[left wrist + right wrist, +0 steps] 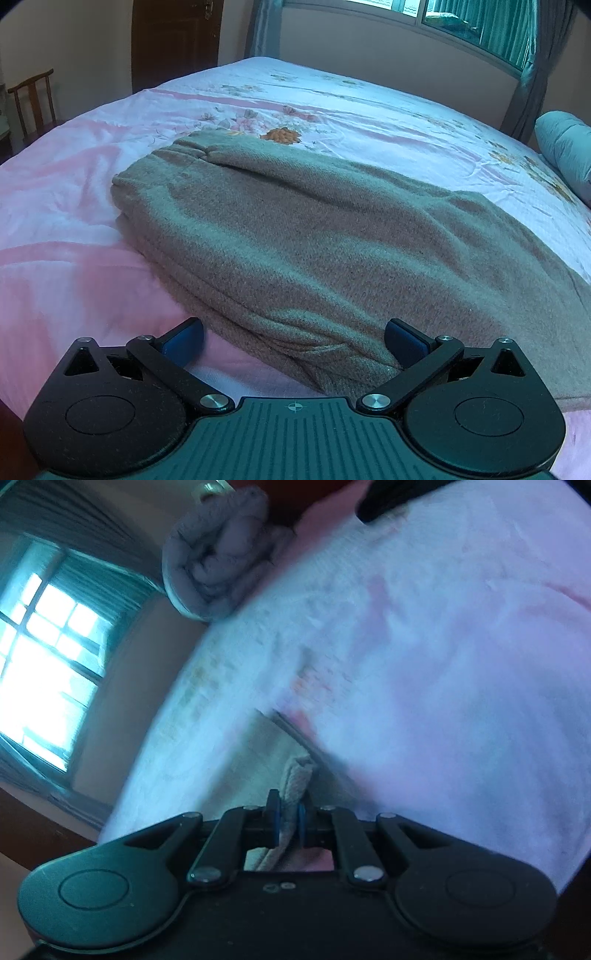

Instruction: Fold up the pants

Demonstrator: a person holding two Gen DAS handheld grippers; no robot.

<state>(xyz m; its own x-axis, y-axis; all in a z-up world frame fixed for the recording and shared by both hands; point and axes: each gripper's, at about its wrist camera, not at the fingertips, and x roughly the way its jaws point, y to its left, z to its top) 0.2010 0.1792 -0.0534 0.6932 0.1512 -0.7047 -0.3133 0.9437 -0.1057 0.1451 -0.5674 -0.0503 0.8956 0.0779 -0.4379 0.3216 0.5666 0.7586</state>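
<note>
Lying on the bed [74, 206] directly ahead of the left gripper [293, 341] — whose jaws stand wide apart, straddling the near end — the pants [295, 236] run lengthwise away toward the window, grey-brown, fuzzy, already doubled, while the right gripper [289, 821] is clenched on a cloth edge.

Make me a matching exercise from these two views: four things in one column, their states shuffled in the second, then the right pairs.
1. left tool
2. right tool
3. grey-brown knitted pants
4. rolled grey quilt

A. clamped on a fabric edge
B. bundled at the bed's far edge
C. open, fingers apart
D. folded lengthwise on the pink floral bedsheet

Pairs: 1-C, 2-A, 3-D, 4-B
</note>
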